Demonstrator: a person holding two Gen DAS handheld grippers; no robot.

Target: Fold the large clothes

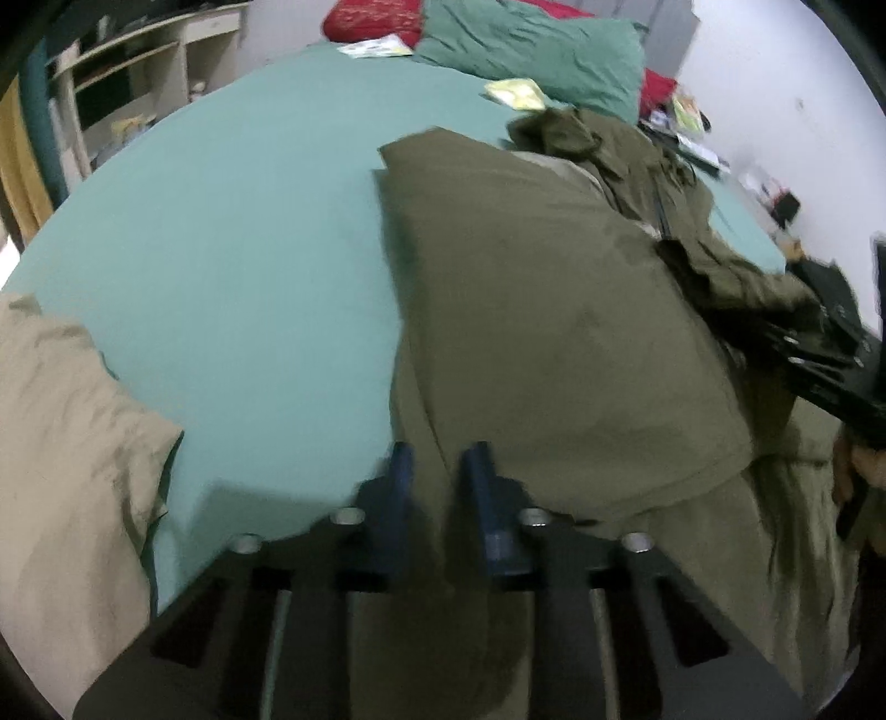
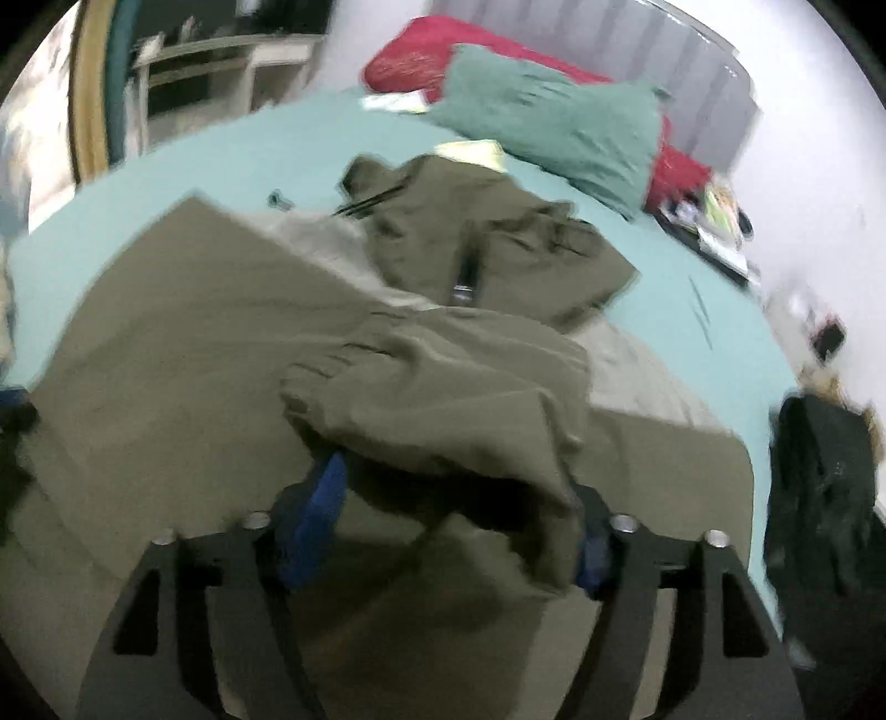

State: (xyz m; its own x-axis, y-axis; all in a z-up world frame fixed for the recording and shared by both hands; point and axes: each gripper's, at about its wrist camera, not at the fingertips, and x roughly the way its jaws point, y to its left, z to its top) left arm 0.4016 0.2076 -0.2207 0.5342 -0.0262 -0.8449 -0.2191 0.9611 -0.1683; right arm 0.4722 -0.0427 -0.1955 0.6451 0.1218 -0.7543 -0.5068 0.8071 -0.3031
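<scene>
A large olive-green jacket (image 1: 554, 310) lies on the teal bed sheet (image 1: 238, 232), its near half folded flat and its hood and upper part bunched at the far right. My left gripper (image 1: 440, 459) sits at the jacket's near-left edge, its jaws narrow with olive fabric between them. In the right wrist view the jacket (image 2: 183, 354) spreads across the bed, and a bunched sleeve (image 2: 443, 399) drapes over my right gripper (image 2: 454, 487), whose blue fingers (image 2: 321, 509) stand wide apart with the sleeve lying across them.
A beige garment (image 1: 72, 443) lies at the near left on the bed. A teal pillow (image 1: 531, 50) and red pillow (image 1: 376, 16) sit at the head, with papers (image 1: 515, 91) nearby. A black bag (image 2: 825, 498) lies at the right edge. Shelves (image 1: 127, 72) stand at far left.
</scene>
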